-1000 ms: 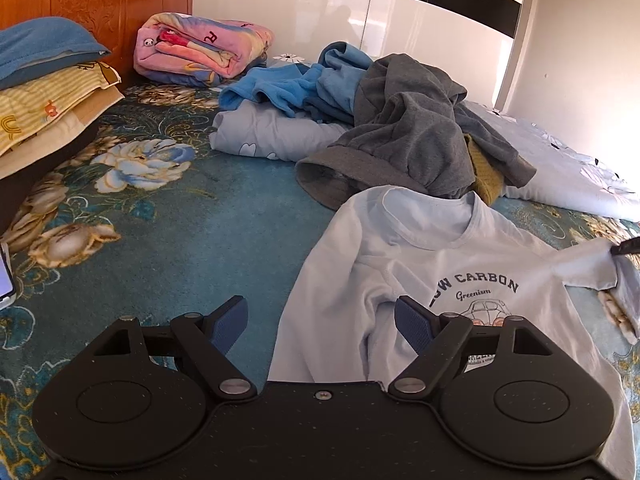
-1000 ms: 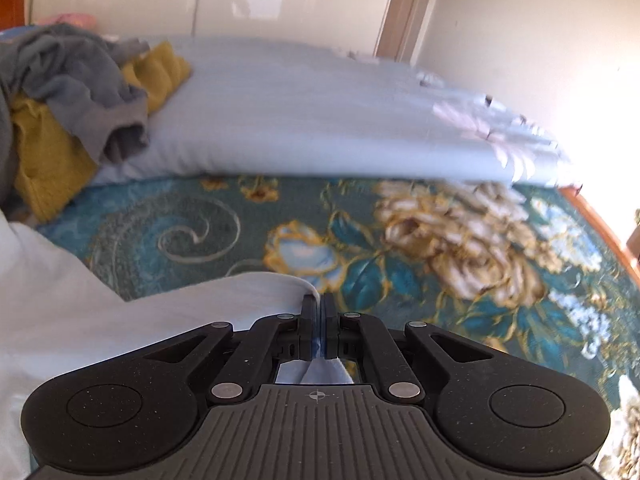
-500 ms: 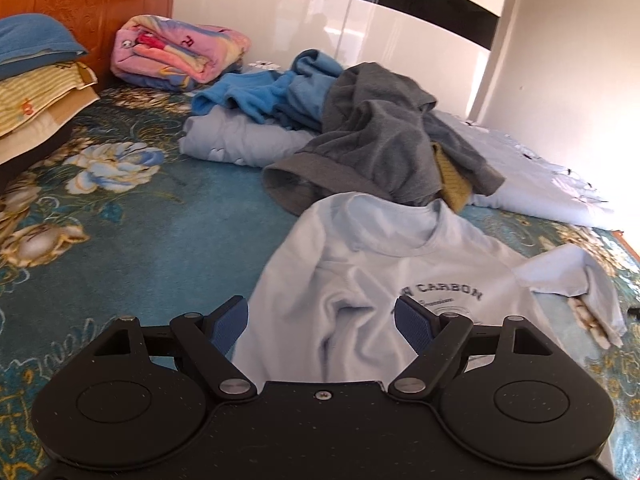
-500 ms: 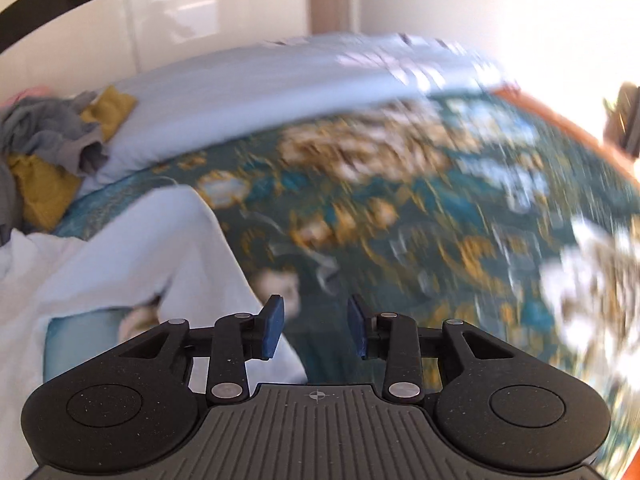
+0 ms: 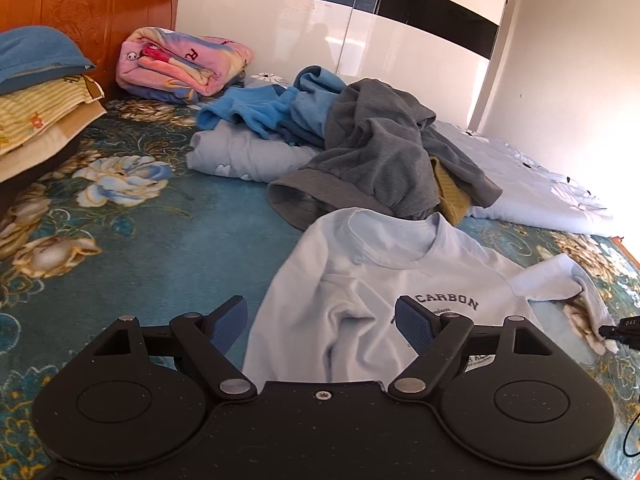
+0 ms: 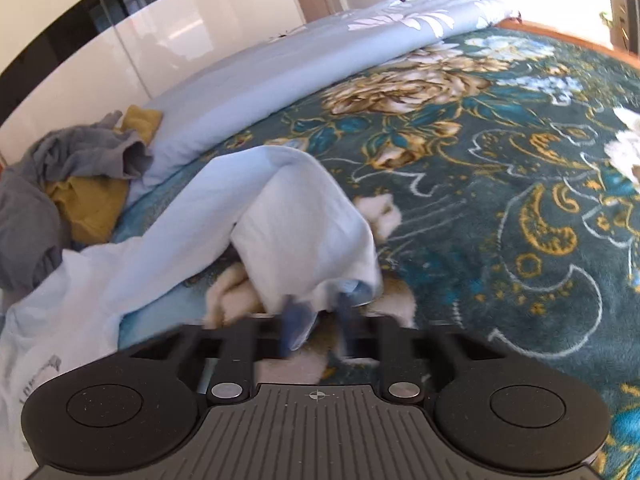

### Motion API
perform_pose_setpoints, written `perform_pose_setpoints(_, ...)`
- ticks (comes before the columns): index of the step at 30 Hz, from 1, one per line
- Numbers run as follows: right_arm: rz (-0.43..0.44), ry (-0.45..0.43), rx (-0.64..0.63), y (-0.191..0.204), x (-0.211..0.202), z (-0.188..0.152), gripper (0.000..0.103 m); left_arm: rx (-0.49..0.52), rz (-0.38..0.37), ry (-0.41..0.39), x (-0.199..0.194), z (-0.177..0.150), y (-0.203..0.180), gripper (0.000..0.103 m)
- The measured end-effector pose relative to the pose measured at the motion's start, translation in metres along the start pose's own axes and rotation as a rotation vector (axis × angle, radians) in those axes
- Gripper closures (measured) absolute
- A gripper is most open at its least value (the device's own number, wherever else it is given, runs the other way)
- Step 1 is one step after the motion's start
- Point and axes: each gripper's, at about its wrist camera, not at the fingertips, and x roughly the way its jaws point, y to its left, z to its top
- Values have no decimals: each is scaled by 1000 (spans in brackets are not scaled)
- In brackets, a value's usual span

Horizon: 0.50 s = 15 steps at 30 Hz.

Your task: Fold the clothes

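Note:
A pale blue long-sleeved shirt (image 5: 384,292) with dark "CARBON" lettering lies face up on the teal floral bedspread (image 5: 168,236). My left gripper (image 5: 322,322) is open and empty, hovering just above the shirt's chest. In the right wrist view the shirt's sleeve (image 6: 296,224) lies bunched and folded over on itself. My right gripper (image 6: 320,320) is open with its blue pads at the sleeve's cuff end; the pads are blurred and not closed on the cloth. The right gripper's tip shows at the far right of the left wrist view (image 5: 624,326).
A heap of grey (image 5: 384,152), blue (image 5: 276,112) and mustard (image 5: 452,196) clothes lies beyond the shirt's collar. A pale blue quilt (image 5: 532,188) runs along the right. Folded pink blanket (image 5: 180,64) and stacked pillows (image 5: 36,92) sit by the wooden headboard (image 5: 88,12).
My right gripper let go of the sleeve, opened, swung away, and now sits open at the bunched cuff. My left gripper stayed open and drifted slightly over the shirt.

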Motion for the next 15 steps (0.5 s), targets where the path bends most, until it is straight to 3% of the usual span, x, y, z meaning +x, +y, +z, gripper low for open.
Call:
perform_pose_setpoints(4, -53, -24, -99, -4, -2, 20, 100, 2, 31, -6, 1, 3, 2, 23)
perform_pose_setpoints(12, -258, -113, -145, -68, -3, 80, 100, -7, 87, 9, 16, 8, -2, 23)
perform_pose_setpoints(15, -292, -98, -147, -82, 9, 89, 100, -12, 78, 16, 21, 9, -8, 23)
